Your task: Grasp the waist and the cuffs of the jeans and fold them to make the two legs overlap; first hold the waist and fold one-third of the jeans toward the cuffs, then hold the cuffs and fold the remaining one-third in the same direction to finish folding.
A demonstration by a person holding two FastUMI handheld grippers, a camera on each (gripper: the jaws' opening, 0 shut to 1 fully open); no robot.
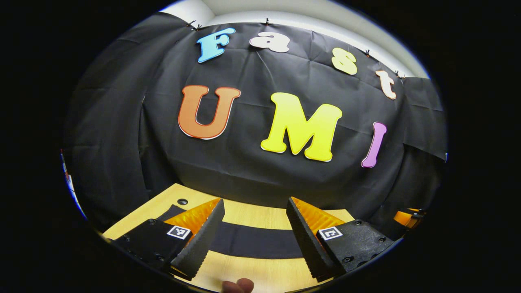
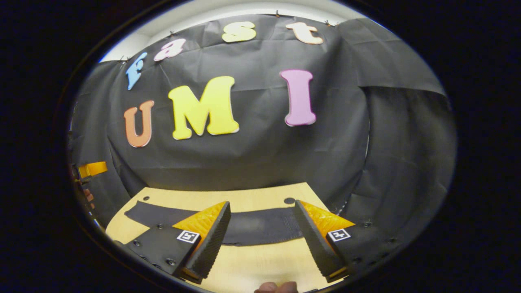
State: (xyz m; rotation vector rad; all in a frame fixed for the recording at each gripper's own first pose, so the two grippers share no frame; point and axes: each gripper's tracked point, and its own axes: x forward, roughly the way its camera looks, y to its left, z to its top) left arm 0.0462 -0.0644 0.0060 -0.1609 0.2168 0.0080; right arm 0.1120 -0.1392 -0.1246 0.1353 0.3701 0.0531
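The dark jeans (image 1: pixel 252 241) lie flat across the light wooden table (image 1: pixel 252 270), a long black band seen between my left gripper's fingers. My left gripper (image 1: pixel 254 234) hovers above and in front of them, open, nothing between its orange and black fingers. In the right gripper view the same jeans (image 2: pixel 260 228) stretch from left to right over the table (image 2: pixel 252 260), one end reaching far left. My right gripper (image 2: pixel 262 232) is open too, held above the near edge of the jeans and touching nothing.
The table has small round holes (image 1: pixel 182 201) (image 2: pixel 289 200) near its back corners. The other gripper's orange part (image 1: pixel 407 215) (image 2: pixel 93 168) shows at the side edge of each view. Fingertips of the holding hands (image 1: pixel 238 285) (image 2: pixel 276 287) peek in at the bottom. Black cloth closes the back.
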